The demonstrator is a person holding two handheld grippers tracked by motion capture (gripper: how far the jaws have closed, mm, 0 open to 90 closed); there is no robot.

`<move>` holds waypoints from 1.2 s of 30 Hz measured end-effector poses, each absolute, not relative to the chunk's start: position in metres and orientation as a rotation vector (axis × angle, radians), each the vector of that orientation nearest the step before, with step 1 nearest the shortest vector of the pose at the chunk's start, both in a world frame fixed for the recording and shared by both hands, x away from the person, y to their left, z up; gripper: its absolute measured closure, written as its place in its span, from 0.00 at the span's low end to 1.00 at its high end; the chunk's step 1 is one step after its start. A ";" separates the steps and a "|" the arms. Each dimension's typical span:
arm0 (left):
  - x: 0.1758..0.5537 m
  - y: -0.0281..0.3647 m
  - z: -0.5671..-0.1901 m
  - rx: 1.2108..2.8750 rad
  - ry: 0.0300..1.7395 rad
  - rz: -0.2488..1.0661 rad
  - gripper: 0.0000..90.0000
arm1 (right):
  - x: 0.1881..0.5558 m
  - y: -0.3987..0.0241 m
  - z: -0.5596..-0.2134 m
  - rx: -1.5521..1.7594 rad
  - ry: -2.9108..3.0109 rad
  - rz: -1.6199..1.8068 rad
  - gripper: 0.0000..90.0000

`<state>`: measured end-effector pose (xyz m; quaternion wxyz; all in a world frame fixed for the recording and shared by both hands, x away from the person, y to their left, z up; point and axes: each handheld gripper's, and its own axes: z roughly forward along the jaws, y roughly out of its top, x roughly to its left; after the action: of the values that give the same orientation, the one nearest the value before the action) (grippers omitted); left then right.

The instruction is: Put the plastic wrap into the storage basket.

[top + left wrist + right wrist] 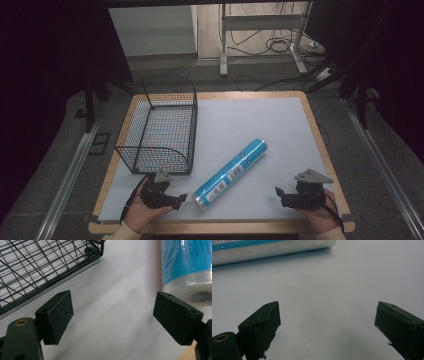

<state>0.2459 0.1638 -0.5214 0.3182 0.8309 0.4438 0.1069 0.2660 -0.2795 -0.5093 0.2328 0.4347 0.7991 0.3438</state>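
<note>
A long blue roll [231, 174] wrapped in clear film lies slantwise on the white mat, its near end low and left, its far end up and right. My left gripper [181, 199] rests near the table's front edge, just left of the roll's near end, jaws open and empty. In the left gripper view the roll's end [186, 267] lies just beyond the right pad [175, 315]. My right gripper [279, 194] stands open at the front right, apart from the roll. In the right gripper view the roll [262, 248] crosses the top, well beyond the open jaws.
A black wire basket [160, 127] stands at the left of the mat, just behind the left gripper; its corner [50, 262] shows in the left gripper view. The white mat [280, 130] covers a wooden table [316, 130]. Desk legs and cables lie on the floor beyond.
</note>
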 end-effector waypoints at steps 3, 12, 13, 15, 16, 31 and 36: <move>0.245 0.164 -0.520 2.185 1.144 0.275 0.18 | 0.266 -0.282 -0.508 1.202 2.187 0.966 0.08; 0.240 0.166 -0.511 2.140 1.132 0.272 0.17 | 0.264 -0.284 -0.504 1.225 2.179 1.029 0.09; 0.240 0.166 -0.511 2.133 1.124 0.269 0.17 | 0.264 -0.283 -0.504 1.223 2.185 1.026 0.10; 0.240 0.168 -0.508 2.118 1.122 0.267 0.17 | 0.264 -0.283 -0.505 1.214 2.194 1.011 0.10; 0.240 0.168 -0.506 2.112 1.123 0.272 0.17 | 0.264 -0.283 -0.506 1.212 2.197 1.004 0.10; 0.237 0.162 -0.493 2.123 1.135 0.276 0.18 | 0.265 -0.286 -0.506 1.205 2.196 1.024 0.11; 0.237 0.162 -0.490 2.127 1.147 0.273 0.18 | 0.265 -0.286 -0.507 1.189 2.208 0.997 0.12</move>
<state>0.2366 0.1616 -0.4896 0.3475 0.8200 0.4424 0.1052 0.2653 -0.2860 -0.5071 0.2195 0.4300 0.7982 0.3603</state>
